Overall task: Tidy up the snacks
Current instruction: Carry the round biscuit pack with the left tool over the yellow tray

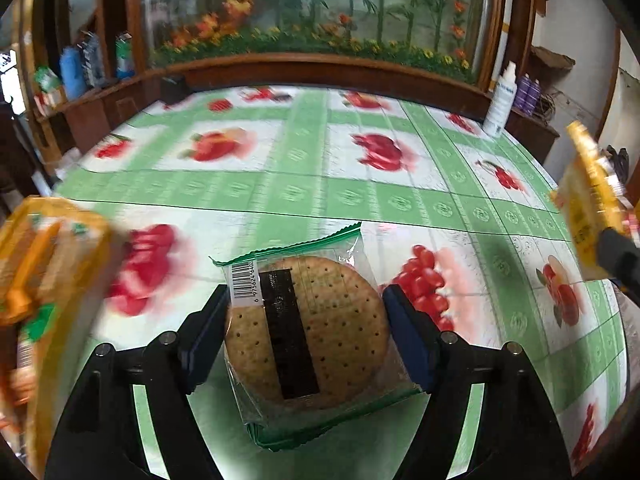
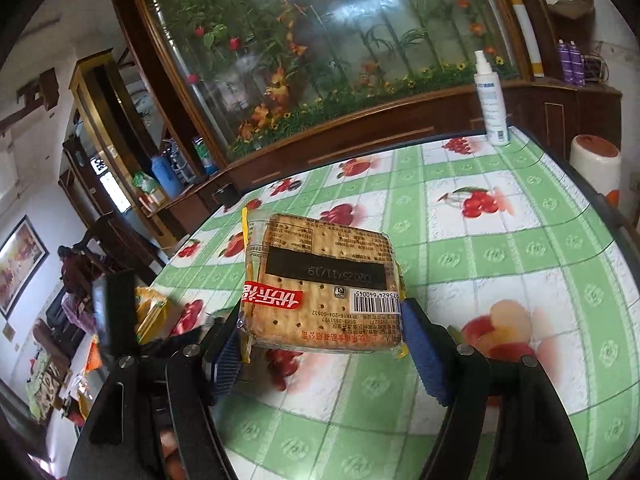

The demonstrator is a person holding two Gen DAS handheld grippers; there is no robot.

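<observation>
Two grippers each carried a biscuit packet above a fruit-print tablecloth (image 1: pixel 304 184).

The left gripper (image 1: pixel 306 320) clasped a round biscuit packet (image 1: pixel 308 332) between its blue pads, the wrapper's near end cut off behind the jaws. The right gripper (image 2: pixel 322 336) pinched a square cracker packet (image 2: pixel 320 284) clear of the cloth, tilted. Blurred yellow snack bags (image 1: pixel 44 280) at the left edge were hard to make out. A white spray bottle (image 2: pixel 491 100) stood at the far edge.

A round biscuit pack (image 1: pixel 306 328) sits between the left claw (image 1: pixel 306 320) fingers (tablecloth (image 1: pixel 360 196) beneath), spray bottle (image 1: pixel 500 104) far behind.
</observation>
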